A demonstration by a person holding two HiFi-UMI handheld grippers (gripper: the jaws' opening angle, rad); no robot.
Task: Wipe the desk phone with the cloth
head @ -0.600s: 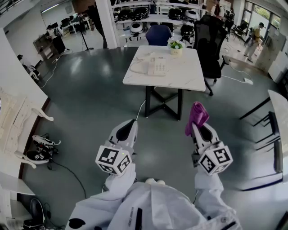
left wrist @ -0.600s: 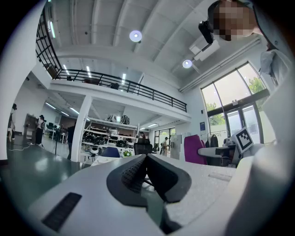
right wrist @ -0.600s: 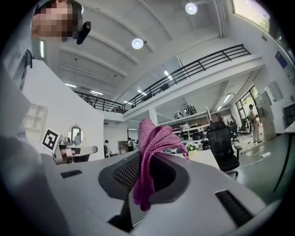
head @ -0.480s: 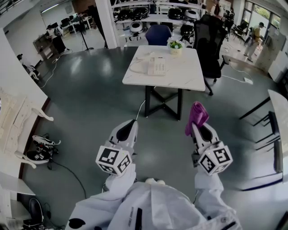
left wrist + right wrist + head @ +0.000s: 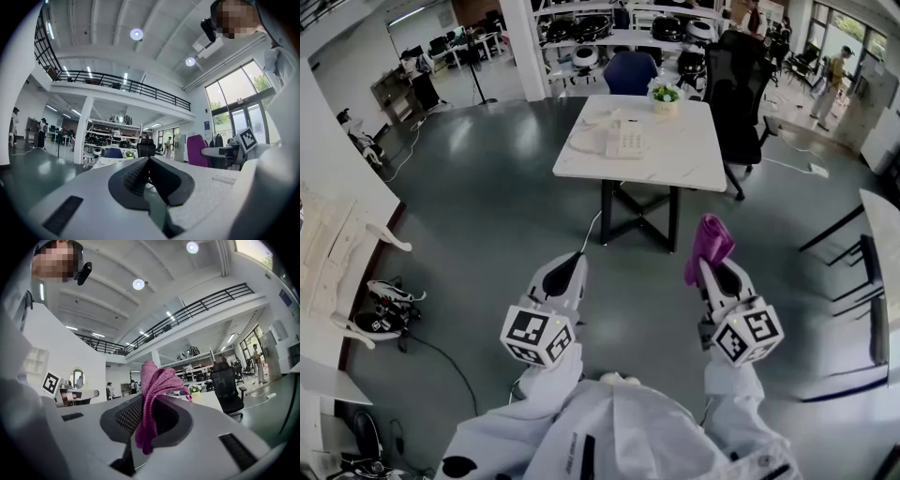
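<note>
right gripper (image 5: 704, 266): jaws pinch the purple cloth (image 5: 711, 240), ready for wiping | left gripper (image 5: 572, 263): jaws together, empty | desk phone (image 5: 625, 142): far off on table (image 5: 694, 161)

The square bench (image 5: 675, 161) has a white top with faint grey veining and a black frame beneath. On it, the boxy plastic desk phone (image 5: 624, 142) is white, with a darker grey keypad patch. At the bench's far edge, the small potted plant (image 5: 666, 97) shows green leaves with pale flecks over a cream pot. Beyond the bench a padded chair (image 5: 630, 71) is deep blue, and on its right side in the head view a high-backed office chair (image 5: 737, 94) is black. The glossy floor (image 5: 487, 187) around the bench is dark grey. On the near side of the bench, the soft knitted cloth (image 5: 152, 390) is magenta with a ribbed weave. The left gripper (image 5: 574, 259) and the right gripper (image 5: 709, 270) have white shells, black dimpled jaws and black-and-white square markers.
</note>
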